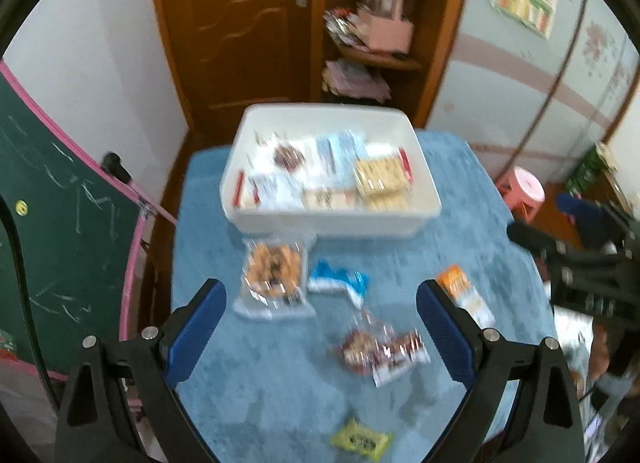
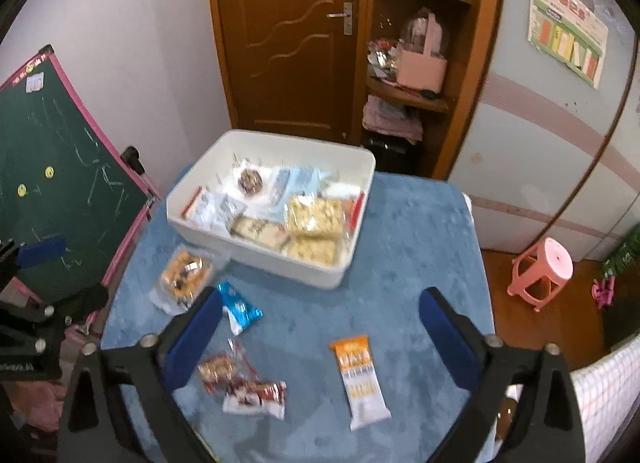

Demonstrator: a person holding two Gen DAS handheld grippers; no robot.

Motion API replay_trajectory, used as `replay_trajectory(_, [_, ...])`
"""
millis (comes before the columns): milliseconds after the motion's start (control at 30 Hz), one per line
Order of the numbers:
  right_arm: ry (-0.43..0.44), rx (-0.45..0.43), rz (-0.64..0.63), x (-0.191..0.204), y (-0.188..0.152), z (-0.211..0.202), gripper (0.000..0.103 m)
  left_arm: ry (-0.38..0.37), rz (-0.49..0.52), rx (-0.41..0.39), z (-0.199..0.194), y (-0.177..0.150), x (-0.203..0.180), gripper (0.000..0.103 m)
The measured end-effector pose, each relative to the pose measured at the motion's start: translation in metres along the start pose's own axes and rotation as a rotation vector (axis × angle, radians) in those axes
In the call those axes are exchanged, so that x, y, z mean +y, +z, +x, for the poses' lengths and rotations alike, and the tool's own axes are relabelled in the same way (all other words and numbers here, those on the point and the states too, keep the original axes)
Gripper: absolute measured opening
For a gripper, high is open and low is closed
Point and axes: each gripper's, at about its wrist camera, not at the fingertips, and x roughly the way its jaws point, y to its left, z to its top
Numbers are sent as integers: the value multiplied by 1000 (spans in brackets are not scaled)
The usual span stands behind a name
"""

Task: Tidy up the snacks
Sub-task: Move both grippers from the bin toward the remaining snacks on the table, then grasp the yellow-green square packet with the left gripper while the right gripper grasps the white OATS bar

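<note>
Blue pads up close on both views, and both grippers hang wide open over the blue cloth (image 2: 420, 231) with nothing between their jaws. Left gripper (image 1: 320, 327) hovers above a loose scatter of snacks: a green-yellow packet (image 1: 360, 441) lies nearest, then a red-and-white packet (image 1: 380, 347) right between its fingers on the cloth below, untouched. Further out sit a blue wrapper (image 1: 340, 281) and, just beside it on the left, a clear bag of orange biscuits (image 1: 274, 275). An orange bar (image 1: 464, 291) lies partly behind the right-hand pad.

Right gripper (image 2: 320, 337) sits over the same spread from the other side. The orange bar (image 2: 362, 377) lies flat between its fingers, clear of both pads. The red-and-white packet (image 2: 244, 383) is near the left-hand pad, the blue wrapper (image 2: 240, 311) peeks out just past that pad's tip, and the biscuit bag (image 2: 184, 275) lies beyond it, close to the near wall of the white bin (image 2: 264, 259).

That bin (image 1: 328, 223) stands at the far side of the cloth and already holds a layer of packets, pale cracker packs among them. The left view is blurred, so labels are unreadable. The left gripper's frame shows at the left edge of the right view.
</note>
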Motion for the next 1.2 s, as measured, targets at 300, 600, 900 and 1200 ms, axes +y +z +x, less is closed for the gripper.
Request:
replay_trajectory(300, [29, 142, 47, -23, -63, 19, 84, -87, 90, 182, 42, -97, -22, 96])
replay_trajectory(600, [61, 298, 38, -50, -103, 75, 84, -134, 177, 412, 107, -188, -45, 96])
replay_trajectory(900, [78, 384, 30, -71, -115, 125, 84, -153, 178, 477, 140, -206, -55, 95])
replay_trajectory(1200, [105, 469, -15, -69, -127, 167, 68, -137, 244, 479, 155, -211, -67, 93])
